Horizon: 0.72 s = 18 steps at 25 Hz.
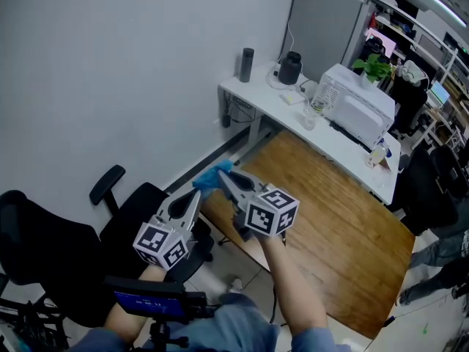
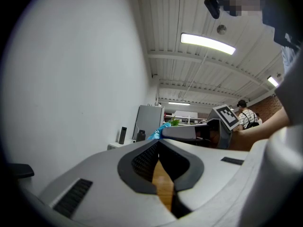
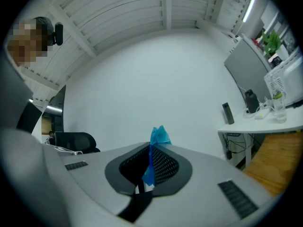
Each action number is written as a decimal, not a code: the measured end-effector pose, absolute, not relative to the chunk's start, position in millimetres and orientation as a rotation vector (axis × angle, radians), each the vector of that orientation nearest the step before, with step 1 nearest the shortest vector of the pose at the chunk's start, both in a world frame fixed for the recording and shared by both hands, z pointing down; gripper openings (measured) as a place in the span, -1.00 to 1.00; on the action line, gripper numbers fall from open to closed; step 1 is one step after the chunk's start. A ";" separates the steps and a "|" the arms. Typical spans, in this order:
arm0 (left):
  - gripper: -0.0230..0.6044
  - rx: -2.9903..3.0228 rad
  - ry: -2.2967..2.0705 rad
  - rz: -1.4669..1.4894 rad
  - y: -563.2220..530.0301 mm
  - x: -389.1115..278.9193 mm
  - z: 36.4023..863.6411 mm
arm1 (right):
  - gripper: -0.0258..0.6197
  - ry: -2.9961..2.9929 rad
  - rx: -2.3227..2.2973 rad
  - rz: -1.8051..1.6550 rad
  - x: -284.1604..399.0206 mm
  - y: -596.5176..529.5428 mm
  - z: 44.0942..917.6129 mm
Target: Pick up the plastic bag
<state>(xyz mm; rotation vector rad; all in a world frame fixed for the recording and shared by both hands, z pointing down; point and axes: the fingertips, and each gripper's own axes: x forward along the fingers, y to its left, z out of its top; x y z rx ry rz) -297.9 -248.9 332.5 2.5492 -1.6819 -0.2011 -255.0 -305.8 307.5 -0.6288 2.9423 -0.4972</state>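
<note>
The plastic bag [image 3: 158, 137] is already up off the wooden table [image 1: 330, 218], pinched in the right gripper [image 3: 150, 146]. Its jaws are clenched on a thin blue fold that runs down between the ribbed pads, and a small crumpled tuft pokes out just past the tips. In the head view the same blue tuft [image 1: 209, 178] sits at the front end of the right gripper [image 1: 221, 176], above the table's near edge. How much film lies deeper between the jaws is hard to read; it looks like only a narrow strip.

The left gripper [image 2: 157, 142] has its jaws closed tip to tip with nothing between them. It sits just beside the right one, with the bag [image 2: 158, 133] slightly ahead of and above its tips.

By my reading the lift is essentially made, so the job now is to secure it:

- Hold the right clench firm, because thin film on a narrow bite slips easily.
- Carry level and avoid sudden swings that would tug the fold out past the tips.
- If a second hold is wanted, open the left jaws first, bring them around the tuft ahead of the right tips, and only then close.
</note>
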 end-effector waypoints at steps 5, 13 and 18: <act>-0.91 2.598 -1.599 -0.198 -239.2 -277.9 332.1 | -0.92 2.891 -0.762 -0.522 -221.9 -299.4 316.3; -0.91 2.685 -1.423 -0.217 -230.5 -241.1 332.8 | -0.92 2.842 -0.950 -0.537 -176.2 -282.0 325.0; -0.91 2.709 -1.349 -0.210 -227.2 -218.5 337.0 | -0.92 2.807 -1.029 -0.556 -146.6 -270.3 332.6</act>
